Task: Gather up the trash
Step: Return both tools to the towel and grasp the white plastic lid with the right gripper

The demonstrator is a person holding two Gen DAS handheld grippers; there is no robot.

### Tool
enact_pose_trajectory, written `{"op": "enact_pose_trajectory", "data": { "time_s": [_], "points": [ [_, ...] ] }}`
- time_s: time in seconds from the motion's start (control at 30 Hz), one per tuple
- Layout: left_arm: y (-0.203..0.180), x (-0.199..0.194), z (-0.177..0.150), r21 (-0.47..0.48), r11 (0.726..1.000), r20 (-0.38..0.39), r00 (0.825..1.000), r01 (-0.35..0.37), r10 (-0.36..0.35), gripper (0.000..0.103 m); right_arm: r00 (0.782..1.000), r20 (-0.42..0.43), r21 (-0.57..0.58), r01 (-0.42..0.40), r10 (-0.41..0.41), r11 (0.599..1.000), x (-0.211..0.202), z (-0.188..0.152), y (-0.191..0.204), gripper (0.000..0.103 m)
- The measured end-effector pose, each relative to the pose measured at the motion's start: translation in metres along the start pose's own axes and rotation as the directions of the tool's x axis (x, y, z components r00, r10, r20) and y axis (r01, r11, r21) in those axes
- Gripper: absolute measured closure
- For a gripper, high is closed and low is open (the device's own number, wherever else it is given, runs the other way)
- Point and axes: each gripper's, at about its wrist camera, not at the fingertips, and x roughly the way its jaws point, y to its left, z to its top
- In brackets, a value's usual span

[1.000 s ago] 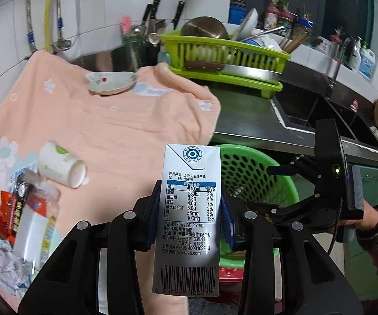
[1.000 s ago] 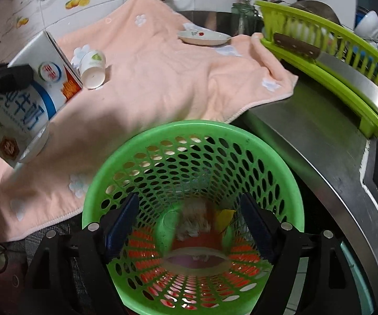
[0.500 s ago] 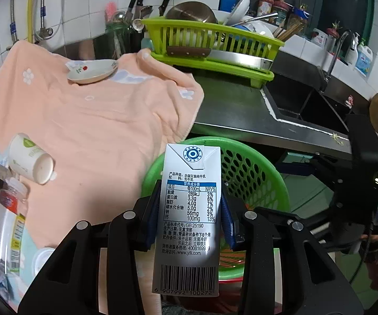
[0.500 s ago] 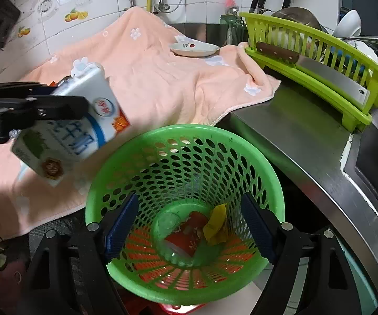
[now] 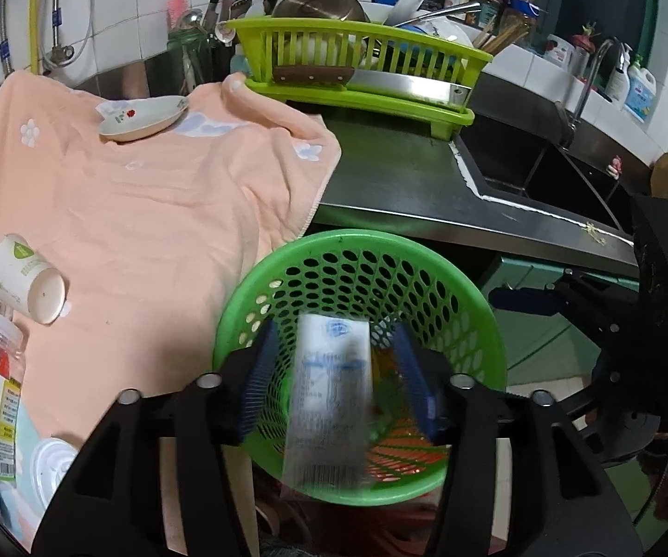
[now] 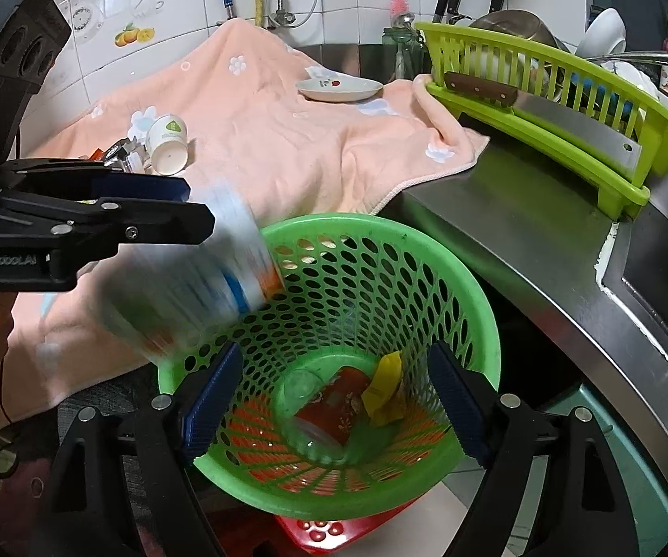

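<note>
Milk carton (image 5: 329,394) sits blurred between the left claw (image 5: 331,383) pads, over the mouth of the green perforated basket (image 5: 487,325). Left claw jaws are opening; pads look clear of the carton sides, so I read it as let go and dropping. Right claw (image 6: 329,399) is spread wide, nothing in it, hanging over the same basket, which already holds a red cup (image 6: 334,408), a clear plastic piece and a yellow wrapper (image 6: 385,390).

Handling, my read: the carton is probably empty, so light, thin walls, crushes easily, coated faces a bit slick. Take it across the flat faces mid-body, not the folded top.

Further out on the peach towel (image 5: 148,213) over the desk: paper cup (image 5: 27,285) on its side, light and crushable, best pinched at the rim; a plastic bottle (image 5: 2,399) and crumpled packets at the left edge. Saucer (image 5: 141,116) and dish rack (image 5: 361,55) beyond don't look like trash.
</note>
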Motion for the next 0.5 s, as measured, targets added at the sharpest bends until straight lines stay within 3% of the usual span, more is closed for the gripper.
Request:
{"op": "enact_pose_trajectory", "data": {
  "time_s": [0.5],
  "points": [
    [0.025,-0.04,-0.008,-0.023,0.995,0.04,0.995,-0.093,0.094,0.046,0.999,0.018,-0.026,-0.037,0.038,0.999,-0.001,0.01,0.017,0.024]
  ]
}}
